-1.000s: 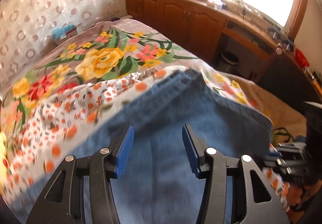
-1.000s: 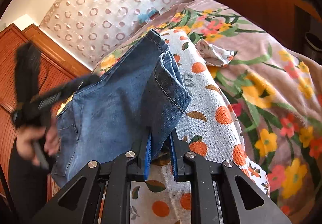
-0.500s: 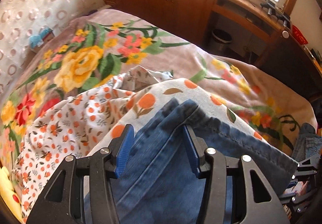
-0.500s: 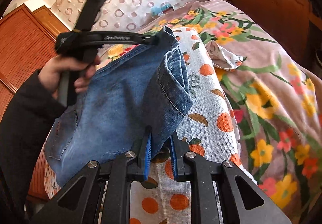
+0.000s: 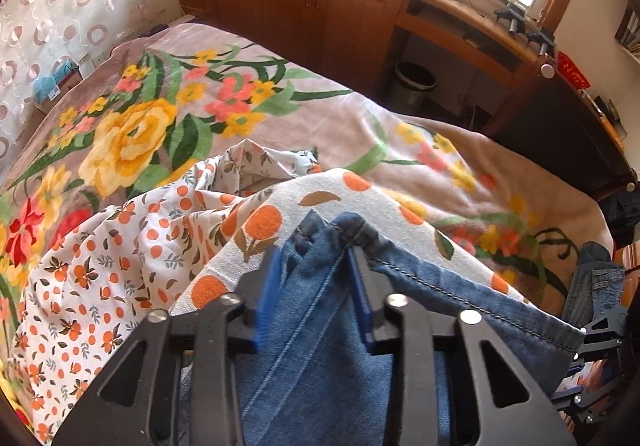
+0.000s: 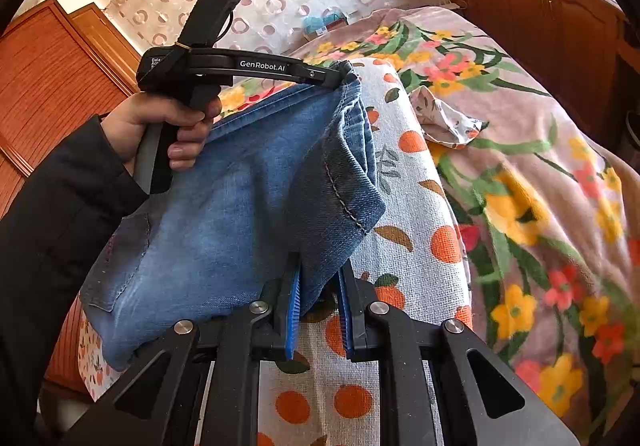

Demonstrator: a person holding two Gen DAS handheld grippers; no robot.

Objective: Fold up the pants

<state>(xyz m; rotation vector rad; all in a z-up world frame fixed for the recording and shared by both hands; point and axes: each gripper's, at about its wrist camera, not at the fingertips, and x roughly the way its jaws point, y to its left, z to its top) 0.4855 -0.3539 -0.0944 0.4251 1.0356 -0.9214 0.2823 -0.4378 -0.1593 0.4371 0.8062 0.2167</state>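
Folded blue jeans (image 6: 240, 205) hang between my two grippers over an orange-print cloth (image 6: 416, 205) on the bed. My left gripper (image 5: 312, 258) is closing, and its blue pads (image 5: 266, 286) press the bunched hem corner of the jeans (image 5: 320, 346). In the right wrist view a hand (image 6: 160, 125) holds that left gripper (image 6: 340, 75) at the top corner of the denim. My right gripper (image 6: 318, 274) is shut on the lower hem corner. Its black frame (image 5: 596, 330) shows at the far right of the left wrist view.
A floral blanket (image 5: 360, 125) covers the bed. A crumpled patterned cloth (image 6: 448, 121) lies beyond the jeans. Wooden cabinets (image 5: 320, 5) and a bin (image 5: 414, 79) stand past the bed, and a wardrobe (image 6: 48, 65) is on the left. More denim (image 5: 596, 278) lies at the right.
My left gripper moved over the jeans to the far hem corner and its jaws narrowed onto the fabric. The right gripper kept still, holding its corner.
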